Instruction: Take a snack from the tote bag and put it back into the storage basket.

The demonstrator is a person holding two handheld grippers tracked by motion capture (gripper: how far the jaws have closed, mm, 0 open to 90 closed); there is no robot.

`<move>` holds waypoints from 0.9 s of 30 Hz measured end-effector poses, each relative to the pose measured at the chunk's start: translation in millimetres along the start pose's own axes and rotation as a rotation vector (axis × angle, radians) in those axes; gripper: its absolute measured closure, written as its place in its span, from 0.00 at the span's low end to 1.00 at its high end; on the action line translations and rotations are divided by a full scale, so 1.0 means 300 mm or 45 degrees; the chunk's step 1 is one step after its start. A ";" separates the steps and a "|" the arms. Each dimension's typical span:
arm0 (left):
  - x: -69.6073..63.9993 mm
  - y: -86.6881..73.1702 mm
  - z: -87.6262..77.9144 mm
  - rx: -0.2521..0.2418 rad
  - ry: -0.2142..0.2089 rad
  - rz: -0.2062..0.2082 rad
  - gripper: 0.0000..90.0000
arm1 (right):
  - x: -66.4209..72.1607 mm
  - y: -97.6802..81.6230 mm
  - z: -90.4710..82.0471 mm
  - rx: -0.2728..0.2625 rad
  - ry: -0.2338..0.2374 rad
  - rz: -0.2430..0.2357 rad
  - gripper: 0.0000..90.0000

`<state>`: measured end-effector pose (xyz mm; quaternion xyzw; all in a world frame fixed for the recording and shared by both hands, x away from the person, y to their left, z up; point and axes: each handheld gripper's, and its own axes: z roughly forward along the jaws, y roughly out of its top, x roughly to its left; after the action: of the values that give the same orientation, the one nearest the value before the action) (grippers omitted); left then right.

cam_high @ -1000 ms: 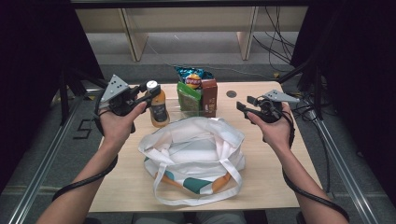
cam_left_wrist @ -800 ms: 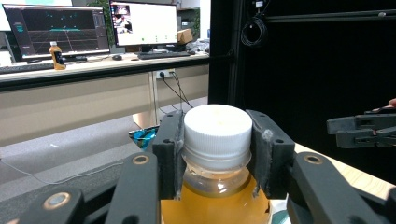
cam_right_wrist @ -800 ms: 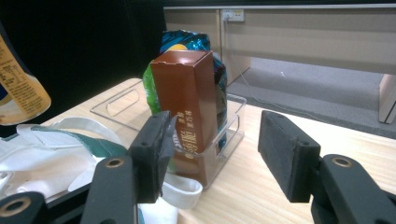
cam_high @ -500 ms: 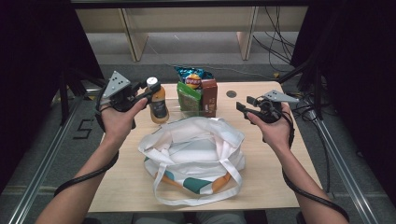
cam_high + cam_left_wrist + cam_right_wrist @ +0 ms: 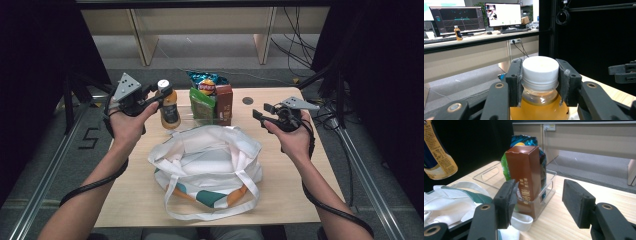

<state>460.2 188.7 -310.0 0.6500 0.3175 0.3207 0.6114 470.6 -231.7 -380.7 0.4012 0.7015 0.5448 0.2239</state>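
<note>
The high view is evenly lit from above, with the pale wooden surface (image 5: 310, 185) as the brightest area and deep black panels on both sides of it. A white tote bag (image 5: 207, 160) at the middle of the surface looks slightly washed out, and soft shadows fall just around it. The picture is a little soft overall.

In the left gripper view, a white bottle cap (image 5: 540, 68) is sharp and bright, while monitors (image 5: 504, 13) far behind it glow, with blown-out white patches.

In the right gripper view, a brown carton (image 5: 527, 175) carries a glossy sheen on top; the near tongs (image 5: 544, 203) in front of it are blurred.
</note>
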 end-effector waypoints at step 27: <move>0.038 -0.020 0.054 0.032 0.028 -0.014 0.65 | -0.006 0.002 -0.003 -0.016 -0.011 0.004 0.50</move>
<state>479.9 188.7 -316.4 0.6523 0.3315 0.3204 0.6016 471.2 -233.6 -380.0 0.4032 0.6965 0.5478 0.2285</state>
